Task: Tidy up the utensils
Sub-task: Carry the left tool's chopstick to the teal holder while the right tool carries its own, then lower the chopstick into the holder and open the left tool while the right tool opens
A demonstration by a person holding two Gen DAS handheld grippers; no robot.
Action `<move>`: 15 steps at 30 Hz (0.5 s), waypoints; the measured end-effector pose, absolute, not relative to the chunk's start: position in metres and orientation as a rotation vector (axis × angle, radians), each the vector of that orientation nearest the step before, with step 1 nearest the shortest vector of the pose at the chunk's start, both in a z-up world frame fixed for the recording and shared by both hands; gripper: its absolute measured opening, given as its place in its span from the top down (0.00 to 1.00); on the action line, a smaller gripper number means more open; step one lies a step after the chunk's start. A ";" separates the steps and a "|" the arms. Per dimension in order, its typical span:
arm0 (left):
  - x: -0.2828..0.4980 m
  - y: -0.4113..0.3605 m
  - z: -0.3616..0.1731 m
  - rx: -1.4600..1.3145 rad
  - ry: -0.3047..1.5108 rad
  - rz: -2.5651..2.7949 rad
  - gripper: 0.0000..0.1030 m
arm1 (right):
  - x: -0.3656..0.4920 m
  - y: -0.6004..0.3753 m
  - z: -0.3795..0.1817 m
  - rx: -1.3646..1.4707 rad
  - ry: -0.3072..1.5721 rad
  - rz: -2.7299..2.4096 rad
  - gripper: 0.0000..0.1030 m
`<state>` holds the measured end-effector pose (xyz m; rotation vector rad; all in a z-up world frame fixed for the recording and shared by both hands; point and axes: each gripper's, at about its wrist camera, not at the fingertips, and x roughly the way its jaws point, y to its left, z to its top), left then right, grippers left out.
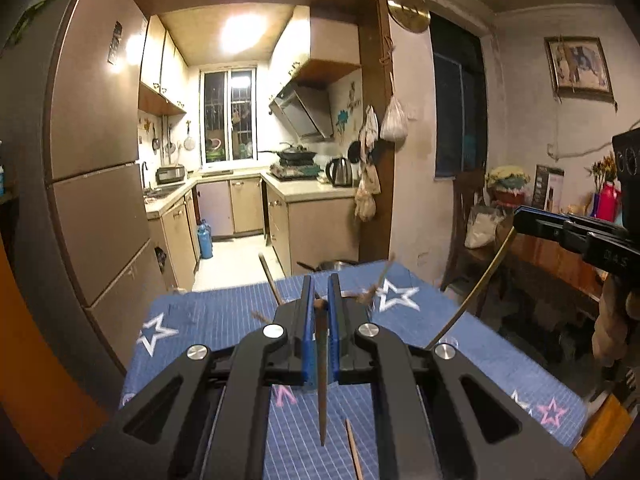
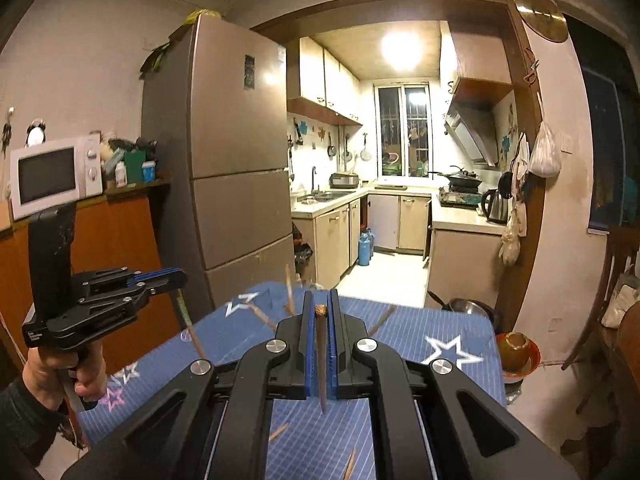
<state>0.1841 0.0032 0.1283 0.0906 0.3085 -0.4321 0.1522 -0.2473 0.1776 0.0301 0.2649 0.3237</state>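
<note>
My left gripper (image 1: 320, 285) is shut on a dark brown chopstick (image 1: 322, 380) that hangs point down between its blue pads, above the blue star-patterned tablecloth (image 1: 208, 320). My right gripper (image 2: 320, 297) is shut on a lighter chopstick (image 2: 321, 360), also hanging point down. Each gripper shows in the other's view: the right gripper (image 1: 520, 218) with its chopstick (image 1: 472, 292) slanting toward the table, the left gripper (image 2: 176, 278) with its chopstick (image 2: 188, 322). Both are held off the cloth. Several loose chopsticks (image 2: 260, 314) lie scattered on the cloth (image 2: 400, 344).
A tall fridge (image 2: 240, 160) stands left of the kitchen doorway (image 2: 392, 264) beyond the table's far edge. A pan (image 2: 468, 306) and a bowl on a plate (image 2: 518, 350) sit low at the right. A wooden chair (image 1: 468, 216) and a cluttered sideboard (image 1: 560, 252) flank the right.
</note>
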 end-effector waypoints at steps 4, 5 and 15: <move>0.195 0.005 0.156 0.074 0.285 -0.426 0.95 | 0.170 -0.254 0.206 0.041 0.254 0.313 0.93; 0.199 0.004 0.164 0.076 0.276 -0.421 0.95 | 0.174 -0.255 0.212 0.039 0.251 0.309 0.93; 0.238 -0.016 0.214 0.055 0.215 -0.396 0.95 | 0.235 -0.253 0.269 0.011 0.239 0.263 0.93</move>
